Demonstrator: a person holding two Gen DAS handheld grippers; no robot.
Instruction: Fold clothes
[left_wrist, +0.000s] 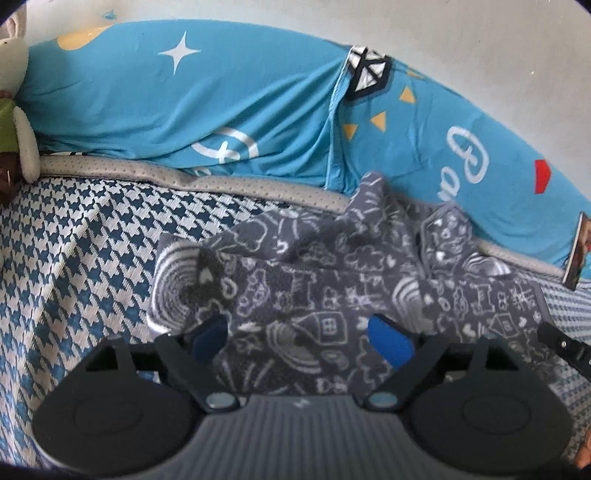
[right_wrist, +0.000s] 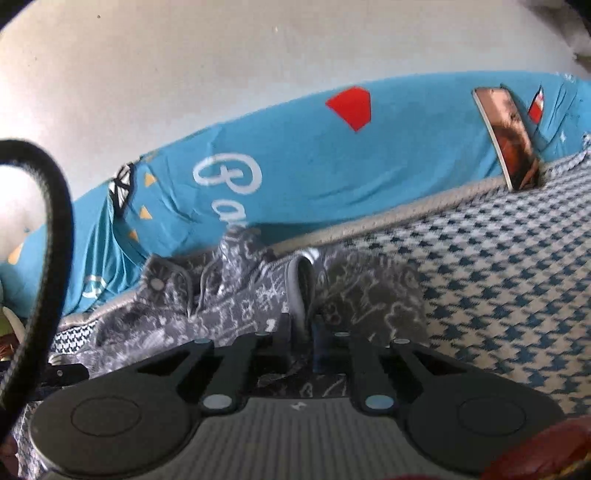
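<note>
While both tools work the cloth, the scene reads so:
Garment: grey doodle-print garment (left_wrist: 295, 288), crumpled at lower centre of frame on the houndstooth mattress (left_wrist: 74, 240).
Left gripper (left_wrist: 301, 338): jaws spread wide, cloth draped between them, nothing pinched.
Right gripper (right_wrist: 303, 332): clenched on a grey-edged hem.
Risk: the thin pinched hem may slip free, or bunched layers may fold crooked.
Backdrop: blue sheet (left_wrist: 184, 103) across the upper frame.
</note>
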